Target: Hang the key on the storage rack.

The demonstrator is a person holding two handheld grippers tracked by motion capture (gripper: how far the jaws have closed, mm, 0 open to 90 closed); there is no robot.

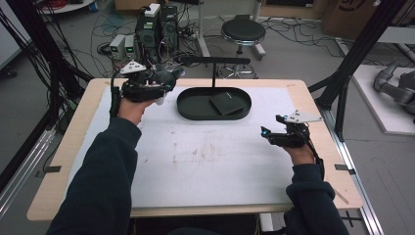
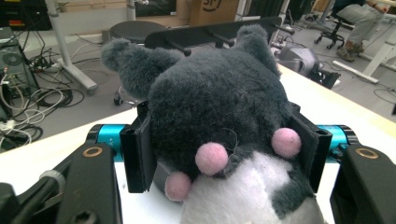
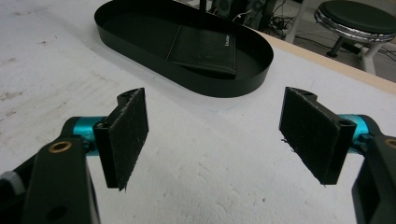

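A person seated at a worktable grips a grey plush toy (image 1: 164,78) in the left gripper (image 1: 164,83), raised above the table's far-left area, at about ten o'clock from the table's centre in the high view. In the left gripper view the two black pads press into the toy's (image 2: 219,93) dark fur on either side, the jaws clamped on its body, with a white belly patch and three pink pom-poms (image 2: 211,158) facing the camera (two rounded ears stand at the top). The right gripper (image 1: 268,132) hangs low over the white mat (image 1: 205,156) at roughly three o'clock, well apart from the toy, its jaws standing wide with nothing between them; the right gripper view shows both felt-faced pads (image 3: 126,135) spread over bare mat. A black oval tray (image 1: 188,105) sits at twelve o'clock on the mat, just right of the raised toy, and holds a black wallet (image 1: 226,103) lying flat toward its right end. In the right gripper view the tray (image 3: 243,79) lies ahead of the open jaws, the wallet (image 3: 205,49) resting inside against the near wall. A black stand (image 1: 214,61) rises behind the tray, and a round stool (image 1: 242,32) stands on the floor beyond the table.
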